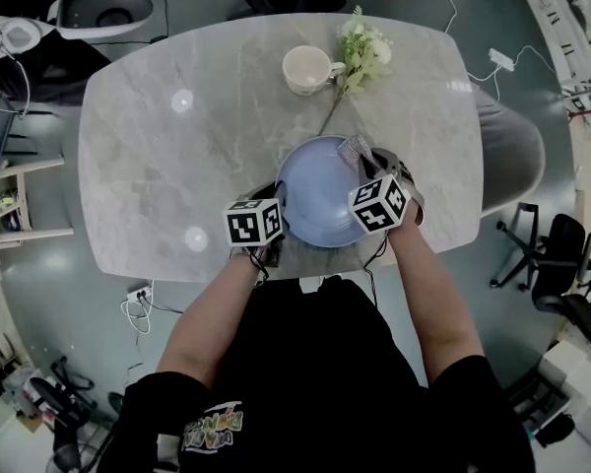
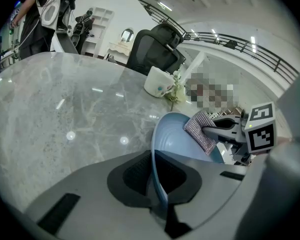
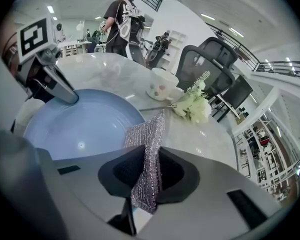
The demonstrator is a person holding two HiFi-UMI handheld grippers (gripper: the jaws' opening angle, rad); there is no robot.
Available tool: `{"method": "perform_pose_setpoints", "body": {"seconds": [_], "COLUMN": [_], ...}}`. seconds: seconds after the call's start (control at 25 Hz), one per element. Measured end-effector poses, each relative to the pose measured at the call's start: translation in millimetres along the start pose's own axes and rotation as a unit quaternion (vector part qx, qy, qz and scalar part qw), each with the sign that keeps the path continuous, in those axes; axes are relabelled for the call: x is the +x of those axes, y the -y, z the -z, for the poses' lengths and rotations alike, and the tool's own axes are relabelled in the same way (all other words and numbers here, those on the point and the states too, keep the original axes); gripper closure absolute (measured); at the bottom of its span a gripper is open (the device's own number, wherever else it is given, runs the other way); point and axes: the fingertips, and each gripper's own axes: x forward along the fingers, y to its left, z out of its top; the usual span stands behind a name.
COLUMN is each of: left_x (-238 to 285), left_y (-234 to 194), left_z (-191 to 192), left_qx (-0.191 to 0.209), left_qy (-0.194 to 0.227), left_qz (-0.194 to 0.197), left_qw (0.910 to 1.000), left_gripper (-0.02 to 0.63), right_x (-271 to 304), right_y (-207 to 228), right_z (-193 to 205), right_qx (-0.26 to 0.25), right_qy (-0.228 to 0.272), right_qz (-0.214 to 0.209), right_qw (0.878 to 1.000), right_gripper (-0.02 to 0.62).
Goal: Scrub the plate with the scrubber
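grey marble table [image 1: 177,166] fills the middle of an open office, and the blue plate [image 1: 315,200] sits at its near edge, right in front of you. your left tongs [image 2: 157,186] are closed on the plate's left rim, with the thin edge pinched between the pads. your right tongs [image 3: 145,176] are clamped on the silvery scrubber [image 3: 149,144], which sticks out over the plate's far right rim. beyond the plate stand a cream cup [image 1: 308,69] and a spray of white flowers [image 1: 364,49], just beside each other.
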Motion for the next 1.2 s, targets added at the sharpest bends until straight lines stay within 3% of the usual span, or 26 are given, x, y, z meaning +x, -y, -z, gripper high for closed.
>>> {"method": "perform_pose_setpoints", "body": {"seconds": [0.48, 0.76, 1.04, 1.2], "left_x": [-2, -4, -6, -5], "left_y": [0, 0, 1, 0], "left_z": [1, 2, 3, 4], "left_qx": [-0.004, -0.006, -0.011, -0.014], "left_qy": [0.007, 0.009, 0.012, 0.013], "left_qz": [-0.019, -0.025, -0.028, -0.028], "left_qw": [0.9998, 0.9996, 0.9995, 0.9994], "left_gripper": [0.575, 0.575, 0.575, 0.575], "right_x": [-36, -53, -58, -54], "right_y": [4, -55, -129, -148], "right_z": [13, -1, -19, -26], "right_qx": [0.099, 0.138, 0.193, 0.181], "right_qy": [0.031, 0.052, 0.051, 0.045], "right_qz": [0.008, -0.079, -0.189, -0.207], "right_qw": [0.995, 0.986, 0.961, 0.960], "right_gripper": [0.520, 0.522, 0.522, 0.522]}}
